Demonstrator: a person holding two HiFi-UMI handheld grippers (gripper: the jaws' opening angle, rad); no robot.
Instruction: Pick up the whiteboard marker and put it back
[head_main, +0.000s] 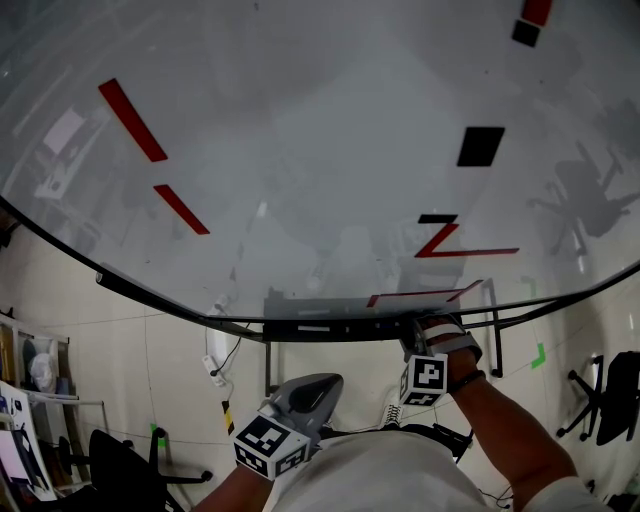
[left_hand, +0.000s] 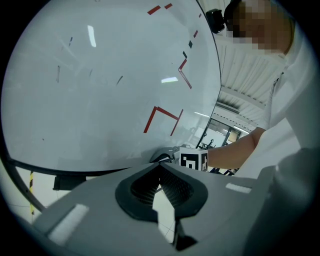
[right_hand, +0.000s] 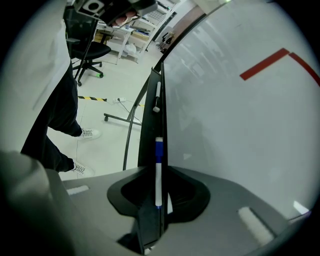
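The whiteboard marker, white with a blue cap, lies lengthwise on the black tray under the whiteboard. My right gripper straddles the tray, its jaws shut on the marker's near end. In the head view the right gripper is at the tray below the red Z drawing. My left gripper hangs lower, away from the board, shut and empty. In the left gripper view its pads meet at the tips.
A second white marker with a dark cap rests farther along the tray. Red lines and black squares mark the board. The board's stand legs, an office chair and shelves stand on the floor.
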